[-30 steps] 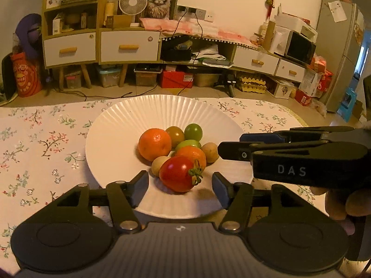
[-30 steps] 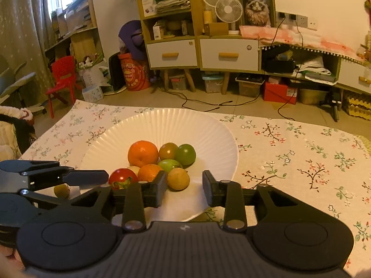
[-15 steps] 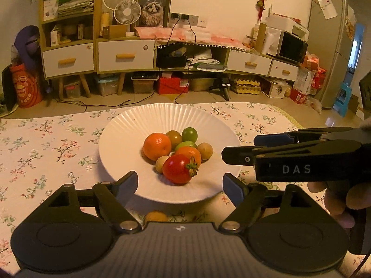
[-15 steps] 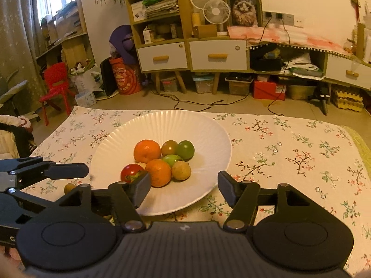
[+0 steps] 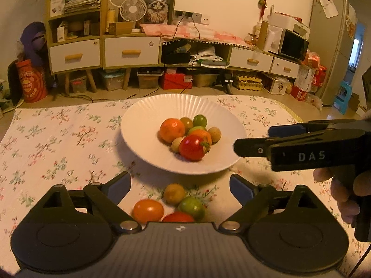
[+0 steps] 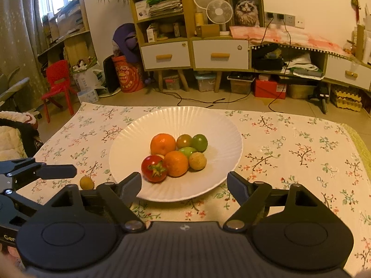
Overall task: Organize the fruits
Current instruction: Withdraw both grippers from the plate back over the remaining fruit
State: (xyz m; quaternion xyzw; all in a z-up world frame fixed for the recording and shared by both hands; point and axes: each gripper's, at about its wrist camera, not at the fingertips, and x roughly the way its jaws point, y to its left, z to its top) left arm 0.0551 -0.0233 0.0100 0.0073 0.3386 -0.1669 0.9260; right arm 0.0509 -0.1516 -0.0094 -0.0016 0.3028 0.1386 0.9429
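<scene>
Fruits [image 6: 172,155] heap in white plate [image 6: 208,125]; both grippers [image 5: 179,186] [image 6: 184,184] gape wide, empty.

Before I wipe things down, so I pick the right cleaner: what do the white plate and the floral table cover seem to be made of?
The white plate looks like glazed ceramic or possibly melamine: smooth, softly shiny, with fine radial ribs to its rim; the pictures leave this open. The floral table cover looks like matte printed cloth, with faint creases and no glare, though a coated fabric cannot be ruled out.

Warm dim light, fisheye edges, seemingly slight blur.
</scene>
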